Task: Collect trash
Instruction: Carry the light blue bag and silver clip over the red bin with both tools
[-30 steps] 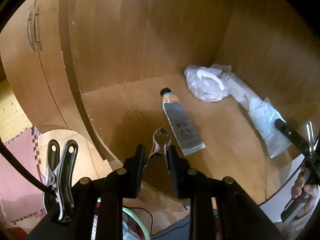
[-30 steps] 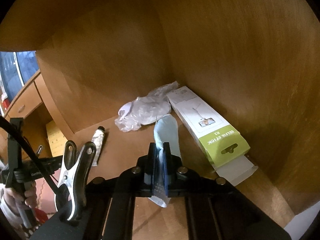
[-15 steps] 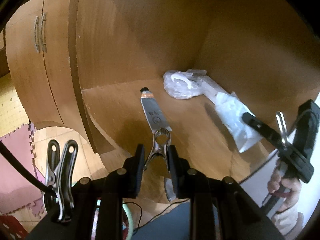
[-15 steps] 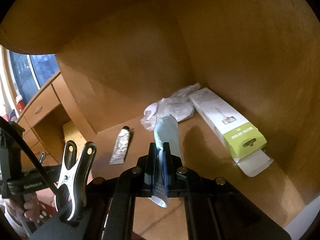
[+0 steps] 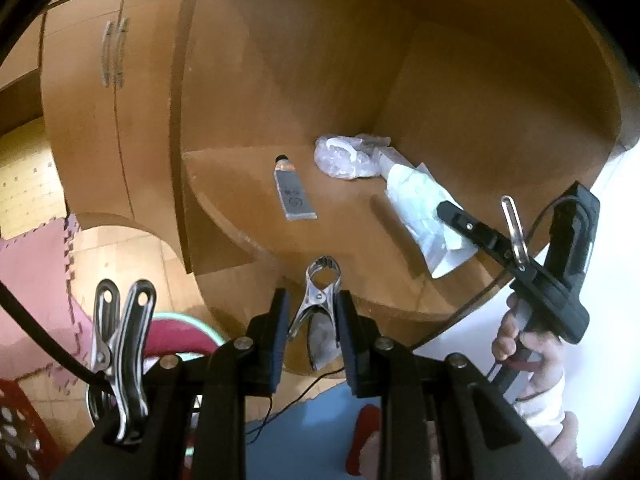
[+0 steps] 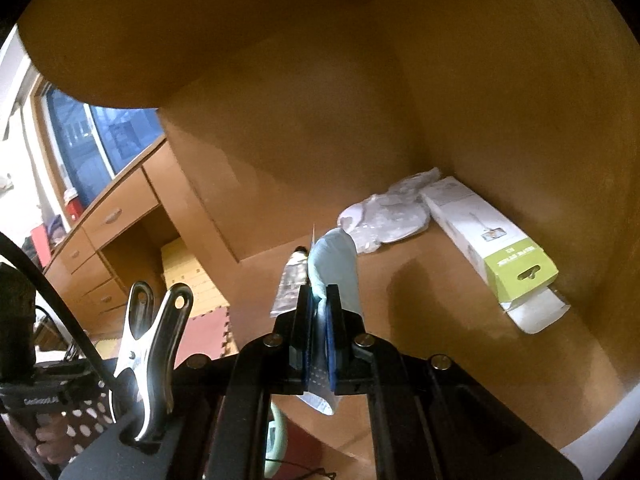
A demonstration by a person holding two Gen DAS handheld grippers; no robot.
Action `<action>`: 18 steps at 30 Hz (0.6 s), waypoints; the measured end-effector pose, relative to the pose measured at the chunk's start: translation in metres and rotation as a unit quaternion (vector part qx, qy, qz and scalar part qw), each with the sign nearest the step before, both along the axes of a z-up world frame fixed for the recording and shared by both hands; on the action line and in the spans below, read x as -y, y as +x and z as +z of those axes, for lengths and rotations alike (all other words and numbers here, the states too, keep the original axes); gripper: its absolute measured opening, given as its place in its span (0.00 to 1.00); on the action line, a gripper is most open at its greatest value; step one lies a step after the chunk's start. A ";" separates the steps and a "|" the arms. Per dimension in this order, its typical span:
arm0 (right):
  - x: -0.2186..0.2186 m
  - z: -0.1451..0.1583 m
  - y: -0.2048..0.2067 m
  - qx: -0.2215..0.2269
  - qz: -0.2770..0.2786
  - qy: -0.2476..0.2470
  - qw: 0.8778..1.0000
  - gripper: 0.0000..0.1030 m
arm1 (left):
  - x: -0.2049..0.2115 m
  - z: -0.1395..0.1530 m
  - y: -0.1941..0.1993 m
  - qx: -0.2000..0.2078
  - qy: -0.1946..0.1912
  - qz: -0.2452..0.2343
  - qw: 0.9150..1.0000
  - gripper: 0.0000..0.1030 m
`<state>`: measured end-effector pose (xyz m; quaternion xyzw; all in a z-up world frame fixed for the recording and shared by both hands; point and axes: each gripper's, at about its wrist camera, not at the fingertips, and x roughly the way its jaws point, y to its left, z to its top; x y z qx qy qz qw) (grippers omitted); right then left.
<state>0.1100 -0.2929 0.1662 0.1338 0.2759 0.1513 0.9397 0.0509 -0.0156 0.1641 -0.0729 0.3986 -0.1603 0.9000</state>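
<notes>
My left gripper (image 5: 312,300) is shut on a small metal spring clip (image 5: 323,276), held in the air in front of the wooden shelf (image 5: 360,240). My right gripper (image 6: 319,296) is shut on a pale blue-white plastic packet (image 6: 334,260), which is lifted over the shelf; in the left wrist view it is the gripper (image 5: 446,209) at the right. A silver tube (image 5: 294,192) with a black cap lies on the shelf. Behind it sits a crumpled clear plastic bag (image 5: 340,156). A white and green box (image 6: 492,248) lies along the right wall.
The shelf is a wooden alcove with walls at the back and right. A cupboard door (image 5: 114,54) stands to the left. Below are pink foam mats (image 5: 32,280), a green-rimmed bin (image 5: 180,320) and a red perforated basket (image 5: 16,440). A desk with drawers (image 6: 108,216) stands at the left.
My left gripper has drawn back and up from the shelf with the clip, so the tube lies farther off. The right gripper has shifted slightly and turned, still gripping the packet.
</notes>
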 end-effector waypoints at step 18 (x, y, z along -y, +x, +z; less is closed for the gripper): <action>-0.064 -0.007 -0.024 -0.002 0.081 -0.001 0.997 0.07 | -0.083 -0.023 -0.058 -0.018 0.049 0.134 0.990 0.24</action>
